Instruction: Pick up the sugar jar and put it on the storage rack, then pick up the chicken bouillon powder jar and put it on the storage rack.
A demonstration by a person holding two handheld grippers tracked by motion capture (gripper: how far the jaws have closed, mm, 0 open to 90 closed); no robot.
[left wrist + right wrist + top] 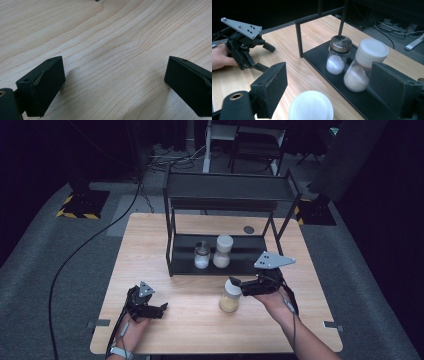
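right gripper (pixel 235 284) jaws spread, straddling white-capped clear jar of tan powder (pixel 230 296) on light wooden table (pixel 150 245); contact unclear. right gripper view adds metal-lidded jar (pixel 338 58) on black shelf (pixel 352 97). left gripper (pixel 112 82) released, empty.

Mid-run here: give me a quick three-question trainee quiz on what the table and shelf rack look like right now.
1. How many jars stand on the bottom shelf of the black rack?
2. True or false: the left gripper is clamped on a jar.
3. Which jar sits nearest the right gripper? A) the metal-lidded jar B) the jar of tan powder C) the white-lidded jar on the shelf

Key:
1. Two.
2. False; its jaws stand apart over bare wooden table, nothing between them.
3. B; it stands on the table in front of the rack, its white lid between the open jaws.
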